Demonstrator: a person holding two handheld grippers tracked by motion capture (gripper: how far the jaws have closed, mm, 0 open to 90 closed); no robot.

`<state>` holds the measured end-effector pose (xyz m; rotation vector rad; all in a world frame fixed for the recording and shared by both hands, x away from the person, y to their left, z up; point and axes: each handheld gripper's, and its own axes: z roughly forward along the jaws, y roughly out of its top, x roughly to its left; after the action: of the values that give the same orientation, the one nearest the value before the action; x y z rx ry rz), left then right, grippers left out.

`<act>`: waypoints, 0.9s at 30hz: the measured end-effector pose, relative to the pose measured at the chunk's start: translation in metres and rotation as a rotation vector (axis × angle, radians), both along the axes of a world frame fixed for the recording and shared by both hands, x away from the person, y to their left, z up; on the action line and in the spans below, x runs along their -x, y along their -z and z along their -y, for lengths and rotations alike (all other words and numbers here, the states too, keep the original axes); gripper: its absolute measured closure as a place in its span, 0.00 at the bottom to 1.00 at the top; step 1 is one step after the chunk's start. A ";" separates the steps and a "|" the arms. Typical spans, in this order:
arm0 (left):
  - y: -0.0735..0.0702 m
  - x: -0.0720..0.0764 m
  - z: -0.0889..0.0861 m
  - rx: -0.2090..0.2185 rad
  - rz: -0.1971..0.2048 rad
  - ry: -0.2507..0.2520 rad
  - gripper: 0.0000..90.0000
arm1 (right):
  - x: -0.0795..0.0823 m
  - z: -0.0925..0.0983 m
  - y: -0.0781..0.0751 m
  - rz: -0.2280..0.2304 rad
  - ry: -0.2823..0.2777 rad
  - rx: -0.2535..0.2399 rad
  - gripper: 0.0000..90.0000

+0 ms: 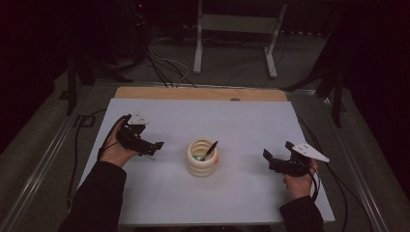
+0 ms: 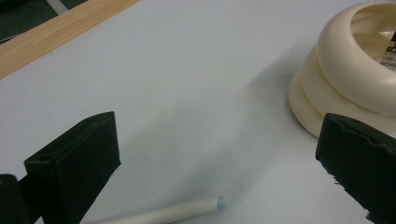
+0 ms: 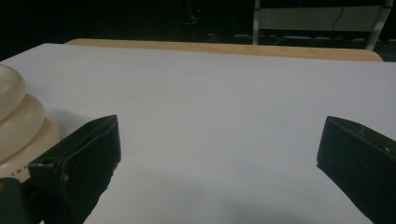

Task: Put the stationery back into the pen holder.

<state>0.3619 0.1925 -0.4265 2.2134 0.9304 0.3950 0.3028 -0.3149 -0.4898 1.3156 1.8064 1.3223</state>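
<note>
White table (image 1: 145, 193) – cream ringed holder (image 1: 201, 165), pale stick (image 2: 163, 213)

High view sat above the counter's (image 1: 159, 193) near edge, facing fwd & down on the ribbed holder (image 1: 202, 158). Left tool cam looked low, close at holder (image 2: 355, 74) w/ a stick nearer; right tool cam caught holder (image 3: 18, 121) at left. All shared it.

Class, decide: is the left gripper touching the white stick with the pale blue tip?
Apart. In the left gripper view, the left gripper is open and the white stick lies on the white table surface between its jaws, clear of both.
</note>
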 end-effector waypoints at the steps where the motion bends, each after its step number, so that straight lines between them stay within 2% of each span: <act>1: 0.001 0.000 -0.001 0.001 -0.001 -0.003 0.00 | 0.000 0.000 0.000 -0.001 0.000 0.000 0.00; 27: 0.015 -0.005 -0.015 -0.014 -0.013 -0.025 0.00 | 0.000 0.000 0.000 0.000 0.000 -0.003 0.00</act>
<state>0.3664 0.2076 -0.4410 2.2216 0.9654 0.4007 0.3027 -0.3151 -0.4896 1.3176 1.8048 1.3253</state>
